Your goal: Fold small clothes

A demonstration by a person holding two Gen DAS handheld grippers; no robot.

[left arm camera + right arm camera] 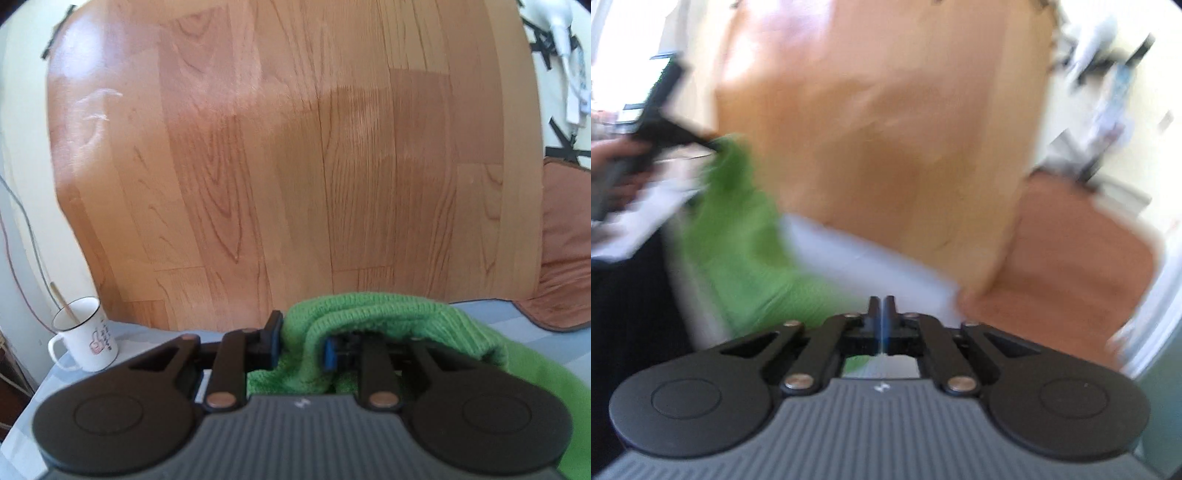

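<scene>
Gripping a bunched fold of the green knitted garment point(369, 321), our left hand-held gripper point(303, 343) is pinching the cloth between its blue-padded fingers point(276, 338), the knit draping over the farther one. We are seeing the garment lying on a pale blue-grey covered worktop point(122, 339), with a white mug point(86, 339) standing at its left edge. Our right hand-held gripper point(882, 306) is showing its jaws pressed together with nothing between them; that view is badly blurred, but the garment point(746, 236) seems to be stretching away to its left.
</scene>
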